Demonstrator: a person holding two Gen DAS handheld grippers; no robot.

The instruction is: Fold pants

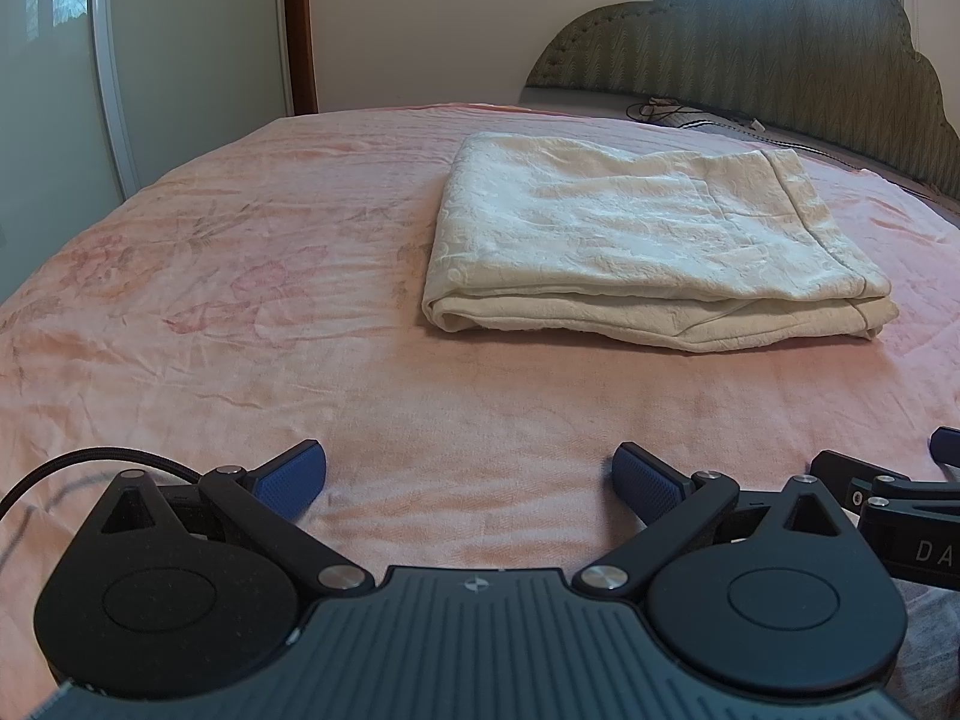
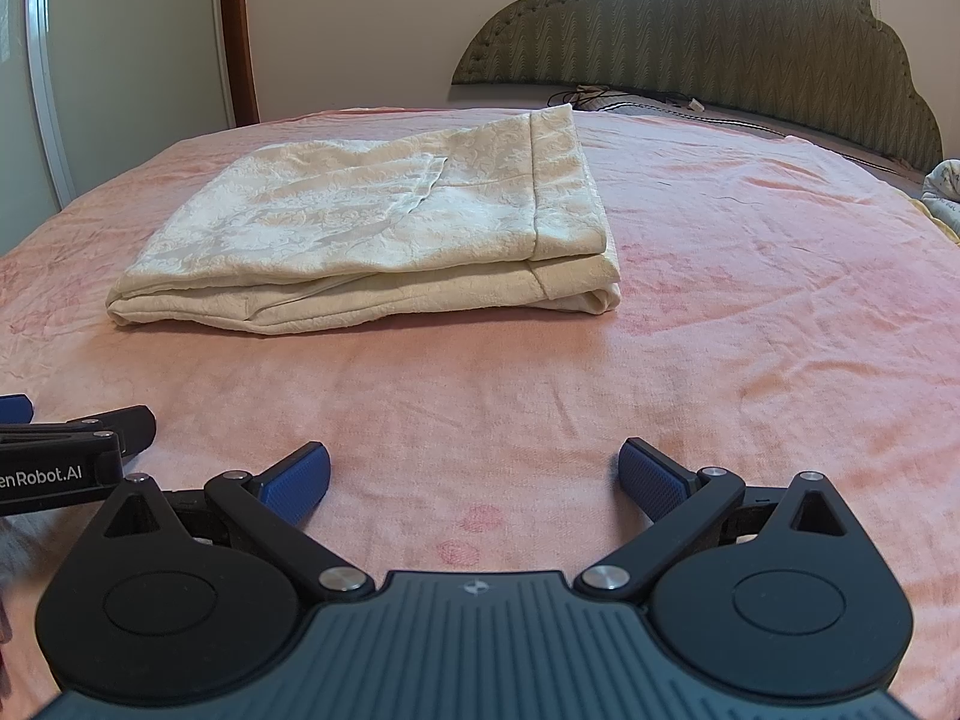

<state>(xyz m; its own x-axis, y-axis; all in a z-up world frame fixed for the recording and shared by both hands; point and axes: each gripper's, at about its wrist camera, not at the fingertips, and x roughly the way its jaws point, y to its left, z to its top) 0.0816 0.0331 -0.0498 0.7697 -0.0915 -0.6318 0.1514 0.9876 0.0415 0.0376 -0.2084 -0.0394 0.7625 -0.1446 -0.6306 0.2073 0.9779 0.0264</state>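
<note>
Left wrist: one folded pants (image 1: pixel 648 246), two grippers.

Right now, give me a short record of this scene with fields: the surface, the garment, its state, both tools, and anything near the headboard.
surface: pink bedspread
garment: cream pants
state: folded into a flat layered stack, lying on the bedspread
left tool: open, holding nothing, short of the pants
right tool: open, holding nothing, short of the pants
headboard: padded, green, scalloped top
near headboard: dark cables lying on the bed
</note>
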